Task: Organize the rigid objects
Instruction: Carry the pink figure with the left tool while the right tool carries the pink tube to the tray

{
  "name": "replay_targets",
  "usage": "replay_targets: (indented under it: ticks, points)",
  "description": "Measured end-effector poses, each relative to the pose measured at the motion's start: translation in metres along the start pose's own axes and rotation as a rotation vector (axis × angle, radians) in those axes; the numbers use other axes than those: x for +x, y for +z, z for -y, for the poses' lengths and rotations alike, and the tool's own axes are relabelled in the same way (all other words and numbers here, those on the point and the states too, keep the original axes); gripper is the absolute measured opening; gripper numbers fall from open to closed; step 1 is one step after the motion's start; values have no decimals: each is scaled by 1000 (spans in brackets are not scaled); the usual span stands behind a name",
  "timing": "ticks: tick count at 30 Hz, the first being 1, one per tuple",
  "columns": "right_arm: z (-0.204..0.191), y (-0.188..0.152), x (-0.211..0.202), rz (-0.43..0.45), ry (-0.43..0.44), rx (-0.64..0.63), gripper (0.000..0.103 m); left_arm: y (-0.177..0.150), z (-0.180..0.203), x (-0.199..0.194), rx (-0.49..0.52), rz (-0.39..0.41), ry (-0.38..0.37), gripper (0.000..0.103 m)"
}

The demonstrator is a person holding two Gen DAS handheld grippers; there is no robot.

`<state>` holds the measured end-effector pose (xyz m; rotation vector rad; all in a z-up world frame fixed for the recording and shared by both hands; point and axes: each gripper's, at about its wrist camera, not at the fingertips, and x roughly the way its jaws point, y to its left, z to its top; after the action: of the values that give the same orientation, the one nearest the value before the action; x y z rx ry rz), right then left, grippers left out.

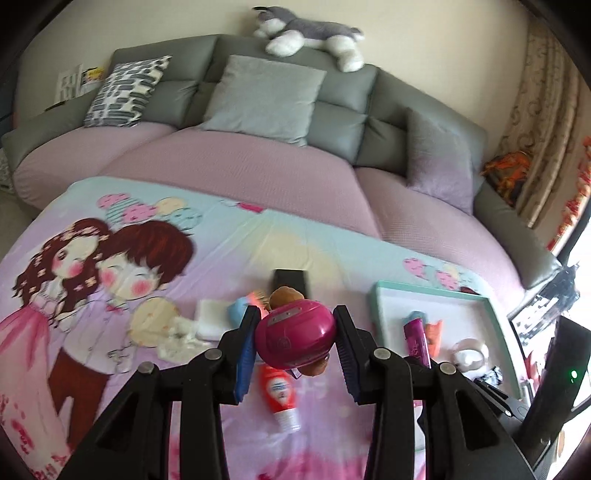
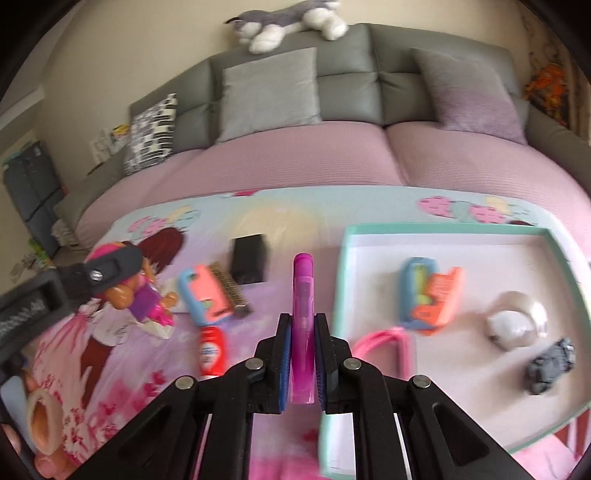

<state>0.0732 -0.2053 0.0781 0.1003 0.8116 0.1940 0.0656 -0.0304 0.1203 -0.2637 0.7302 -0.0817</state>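
Left tongs (image 1: 295, 332), lower centre of the left wrist view: clamped on a toy figure with a magenta helmet (image 1: 295, 334), held above the cartoon-print cloth (image 1: 110, 258). The same toy appears at the left edge of the right wrist view, gripped by black tongs.

Right tongs (image 2: 303, 354), lower centre of the right wrist view: clamped on a pink-purple tube (image 2: 303, 295), which points up-frame, just left of the tray's near-left corner.

Teal-rimmed tray (image 2: 443, 230), right half of the right wrist view: holds a blue-and-orange comb tool (image 2: 430, 295), a pink loop (image 2: 384, 339), a clear tape roll (image 2: 513, 319) and a crumpled grey item (image 2: 552, 365).

On the cloth, left of the tray: a black box (image 2: 249, 264), a blue-and-pink pet brush (image 2: 214, 293), a red-and-white tube (image 2: 212, 350).

Upper frame: grey sofa (image 2: 351, 85) with cushions; plush husky (image 2: 288, 22) on its backrest.
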Motion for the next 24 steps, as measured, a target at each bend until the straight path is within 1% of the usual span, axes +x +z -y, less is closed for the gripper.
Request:
replay_targets:
  ticks: [3,7,9,12,18,22,24]
  points:
    - [28,0,-4,-12,-43,55,12,-3,19,7,35,-14,-39,42]
    - [61,-2,-7,-42,-143,105,12,-9,46,17,70,-38,-115,41]
    - [76,-5,-8,-62,-177,139,12,-13,61,20,96,-47,-142,41]
    - [92,-9,-11,-82,-205,164,12,-19,83,26,131,-73,-190,42]
    - [110,-12,-21,-73,-239,189,12,-33,116,36,172,-130,-278,42]
    - [119,-13,-27,-70,-253,211,12,-40,126,41,175,-162,-334,42]
    - [122,-13,-26,-70,-246,225,12,-43,129,46,178,-178,-346,42]
